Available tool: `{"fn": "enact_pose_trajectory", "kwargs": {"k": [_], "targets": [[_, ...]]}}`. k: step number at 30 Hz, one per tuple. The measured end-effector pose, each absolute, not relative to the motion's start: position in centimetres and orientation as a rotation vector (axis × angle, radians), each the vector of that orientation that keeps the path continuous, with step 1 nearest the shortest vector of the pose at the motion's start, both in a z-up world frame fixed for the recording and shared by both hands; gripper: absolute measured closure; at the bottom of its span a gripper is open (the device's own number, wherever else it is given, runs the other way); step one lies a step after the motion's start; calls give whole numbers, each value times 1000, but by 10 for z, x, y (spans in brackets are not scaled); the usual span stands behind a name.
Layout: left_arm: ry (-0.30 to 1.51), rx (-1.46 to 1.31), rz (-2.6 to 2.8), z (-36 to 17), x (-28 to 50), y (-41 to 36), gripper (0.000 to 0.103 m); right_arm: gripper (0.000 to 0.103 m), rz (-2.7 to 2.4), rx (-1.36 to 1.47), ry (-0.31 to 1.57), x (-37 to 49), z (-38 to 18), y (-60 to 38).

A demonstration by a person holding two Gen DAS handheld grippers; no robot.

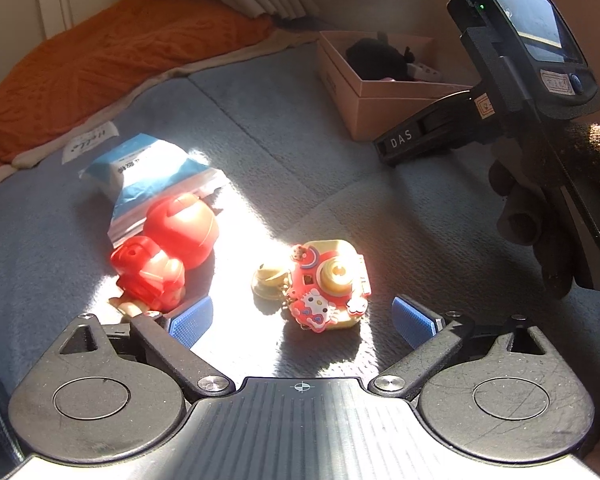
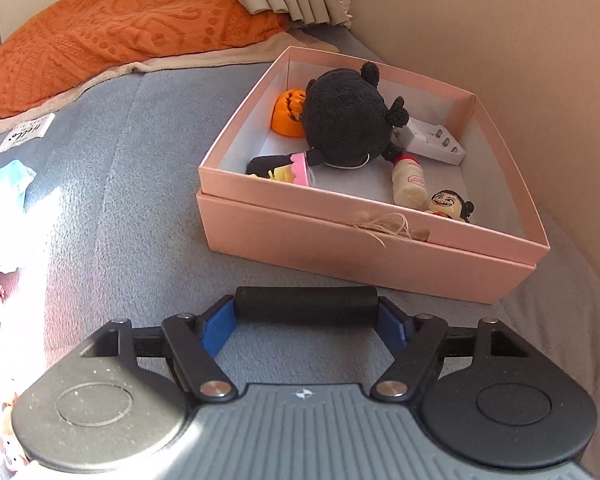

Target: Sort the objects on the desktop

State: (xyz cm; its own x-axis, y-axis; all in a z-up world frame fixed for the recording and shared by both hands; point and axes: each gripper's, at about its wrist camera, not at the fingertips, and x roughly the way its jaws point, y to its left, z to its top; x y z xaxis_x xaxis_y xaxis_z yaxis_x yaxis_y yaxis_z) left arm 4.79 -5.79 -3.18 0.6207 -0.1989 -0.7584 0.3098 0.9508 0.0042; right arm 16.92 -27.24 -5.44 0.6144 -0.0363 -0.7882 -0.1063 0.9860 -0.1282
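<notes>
Black cylinder (image 2: 306,305): pinched end to end between the right gripper (image 2: 305,322) pads, crosswise, just short of the pink box (image 2: 364,240), seemingly bound for it.
Pink box: open-topped, already holding a black plush (image 2: 346,120) and small toys.
Left gripper (image 1: 302,318): spread wide, empty, straddling the camera keychain (image 1: 326,286), likely the next pick.
Red toy (image 1: 166,258): unsorted on the blue blanket (image 1: 300,120).
</notes>
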Motion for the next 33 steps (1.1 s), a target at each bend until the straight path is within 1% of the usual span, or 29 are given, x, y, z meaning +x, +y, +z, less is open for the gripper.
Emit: {"fn": "enact_pose_trajectory", "kwargs": {"k": [7, 9, 11, 12, 14, 15, 16, 17, 19, 22, 23, 25, 28, 29, 31, 33], "targets": [[788, 140, -170, -11, 42, -32, 3, 27, 178, -239, 1024, 127, -41, -276], [806, 139, -86, -11, 51, -21, 3, 20, 203, -215, 1028, 120, -34, -283], [831, 144, -20, -16, 59, -12, 3, 18, 192, -196, 1008, 112, -20, -288], [855, 148, 7, -20, 64, -7, 4, 15, 193, -187, 993, 107, -11, -291], [914, 130, 33, -29, 73, 2, 4, 13, 198, -164, 952, 95, 9, -301], [940, 113, 37, -33, 76, 5, 9, 9, 203, -152, 928, 89, 16, -307], [963, 88, 34, -36, 79, 7, 19, 6, 205, -142, 906, 83, 21, -313], [977, 73, 29, -39, 82, 7, 24, 0, 200, -131, 880, 76, 25, -321], [972, 85, 26, -42, 86, 1, 33, 0, 145, -133, 840, 70, 23, -333], [926, 167, 24, -42, 94, -14, 49, 0, 71, -129, 871, 80, 13, -341], [907, 191, 3, -41, 99, -22, 50, 0, 72, -111, 882, 84, 12, -343], [865, 209, -37, -37, 106, -30, 50, 0, 84, -86, 891, 88, 12, -344], [801, 289, -1, -31, 115, -39, 46, 0, 92, -114, 894, 86, 8, -341], [793, 296, 27, -28, 117, -38, 43, 0, 95, -128, 894, 85, 6, -339], [791, 270, 63, -22, 115, -31, 27, 0, 102, -142, 896, 84, 4, -336], [793, 247, 75, -18, 106, -27, 25, 0, 106, -151, 896, 83, 3, -333]]}}
